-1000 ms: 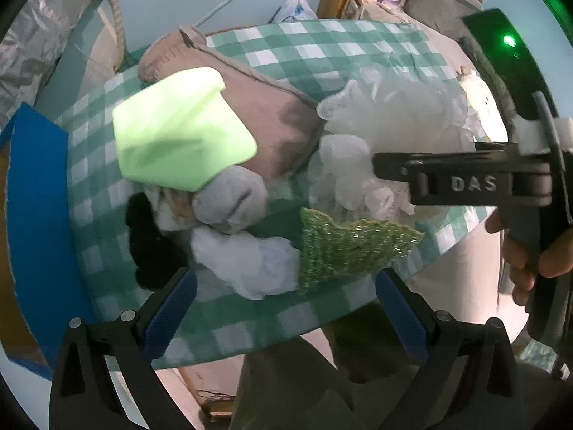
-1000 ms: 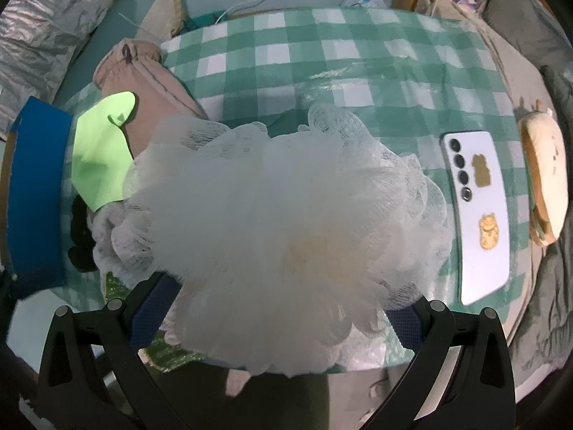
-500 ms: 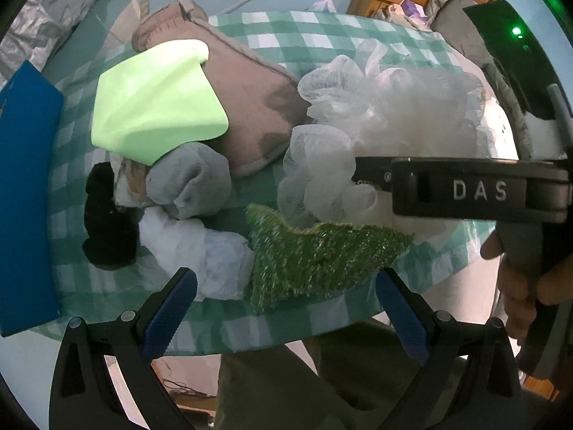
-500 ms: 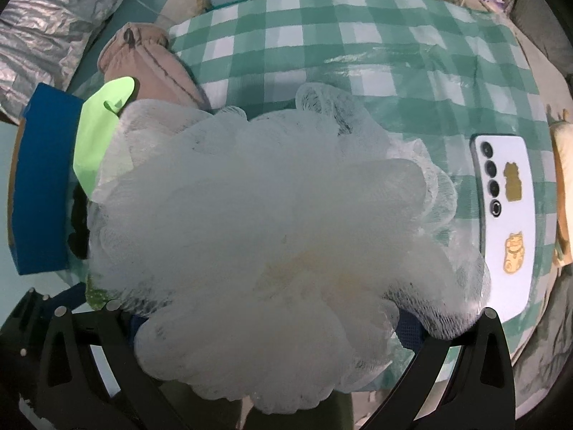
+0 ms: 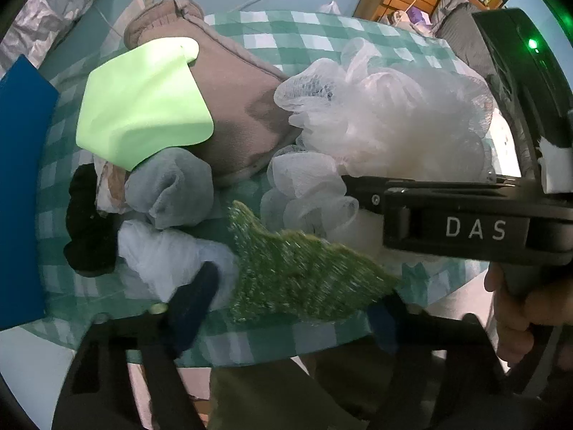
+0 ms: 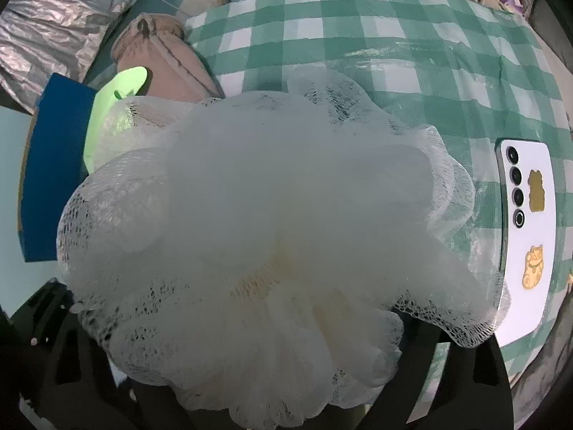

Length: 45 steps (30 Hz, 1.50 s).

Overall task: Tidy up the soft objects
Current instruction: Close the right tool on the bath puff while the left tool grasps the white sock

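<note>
A glittery green scrub cloth (image 5: pixel 304 276) lies flat near the front edge of the checked table (image 5: pixel 286 39). My left gripper (image 5: pixel 286 308) points down over it. Its jaws are closing with the cloth between them, and the pads are not pressing on it. A big white mesh bath pouf (image 6: pixel 268 215) fills the right wrist view. My right gripper (image 6: pixel 265 344) is closing on the pouf, which bulges over both fingers and hides the pads. In the left wrist view one of its fingers (image 5: pixel 361 193) is sunk into the pouf's side (image 5: pixel 386 125).
Left of the pouf lie a lime cloth (image 5: pixel 143 104) on a beige pouch (image 5: pixel 240 114), a rolled grey sock (image 5: pixel 172 190), a white cloth (image 5: pixel 164 254) and a black item (image 5: pixel 89 229). A blue board (image 5: pixel 21 179) borders the left edge. A white phone (image 6: pixel 530 236) lies at the right.
The left gripper has come down closer over the green cloth and its fingers have drawn inward. The pouf has grown larger in the right view and now covers that gripper's fingers.
</note>
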Tool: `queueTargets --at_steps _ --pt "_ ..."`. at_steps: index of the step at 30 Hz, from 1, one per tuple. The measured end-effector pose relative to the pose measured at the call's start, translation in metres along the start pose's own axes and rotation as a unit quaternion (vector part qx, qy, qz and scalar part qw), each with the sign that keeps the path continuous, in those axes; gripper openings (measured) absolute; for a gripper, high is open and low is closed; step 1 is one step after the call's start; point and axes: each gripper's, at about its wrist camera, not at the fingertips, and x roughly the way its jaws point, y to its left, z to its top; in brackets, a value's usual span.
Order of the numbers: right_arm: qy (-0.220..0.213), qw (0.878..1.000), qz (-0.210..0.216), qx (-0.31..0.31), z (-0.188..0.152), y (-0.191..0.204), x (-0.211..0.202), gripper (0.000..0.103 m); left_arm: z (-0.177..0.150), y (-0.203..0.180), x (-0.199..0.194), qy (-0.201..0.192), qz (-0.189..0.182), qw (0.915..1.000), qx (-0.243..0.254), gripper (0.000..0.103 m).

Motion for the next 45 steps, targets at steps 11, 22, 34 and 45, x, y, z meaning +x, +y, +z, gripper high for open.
queueTargets --at_steps 11,22,34,45 --pt "-0.034 0.999 0.022 0.021 0.002 -0.011 -0.021 0.065 -0.011 0.014 -0.015 -0.008 -0.027 0.9995 -0.014 0.036" --pt "-0.066 0.998 0.003 -0.006 0.004 -0.003 -0.045 0.063 -0.017 0.038 -0.041 -0.04 -0.074 0.9962 -0.021 0.012" --pt "-0.081 0.997 -0.003 -0.003 0.004 -0.008 -0.054 0.062 -0.023 0.042 -0.038 -0.032 -0.056 0.9969 -0.046 0.054" --pt "-0.1 0.995 0.012 -0.008 0.004 -0.007 -0.08 0.062 -0.032 0.081 -0.044 -0.047 -0.024 0.9908 -0.125 0.08"
